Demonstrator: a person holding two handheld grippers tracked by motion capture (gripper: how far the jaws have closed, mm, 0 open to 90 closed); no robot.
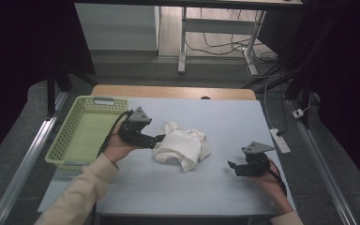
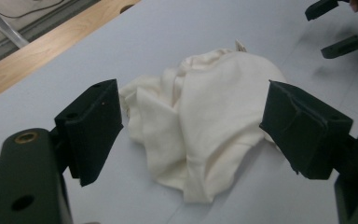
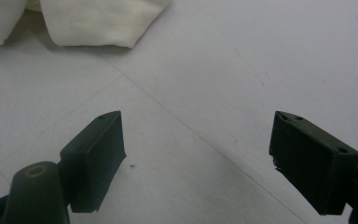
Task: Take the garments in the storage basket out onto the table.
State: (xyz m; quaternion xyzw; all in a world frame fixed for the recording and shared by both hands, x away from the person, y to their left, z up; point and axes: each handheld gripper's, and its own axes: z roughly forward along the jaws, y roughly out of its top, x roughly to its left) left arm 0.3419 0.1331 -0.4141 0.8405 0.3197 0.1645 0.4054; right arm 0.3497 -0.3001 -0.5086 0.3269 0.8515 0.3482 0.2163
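One crumpled white cloth (image 1: 182,147) lies mid-table (image 1: 243,117); one green basket (image 1: 85,131) overhangs the left edge. The left gripper (image 1: 158,138) gapes wide and empty beside the cloth. The right gripper (image 1: 232,165), equally wide and empty, sits over bare surface near the right edge.

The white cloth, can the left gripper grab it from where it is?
Probably yes. The left gripper is open right beside the white cloth, which lies crumpled on the table, and nothing stands between them.

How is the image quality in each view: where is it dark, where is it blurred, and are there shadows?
High view: edges dark, table evenly lit, detail soft. Left gripper view: white cloth fairly clear, near jaws soft, faint shadows beside the right gripper. Right gripper view: dim, jaws blurred, soft shadow under the cloth.
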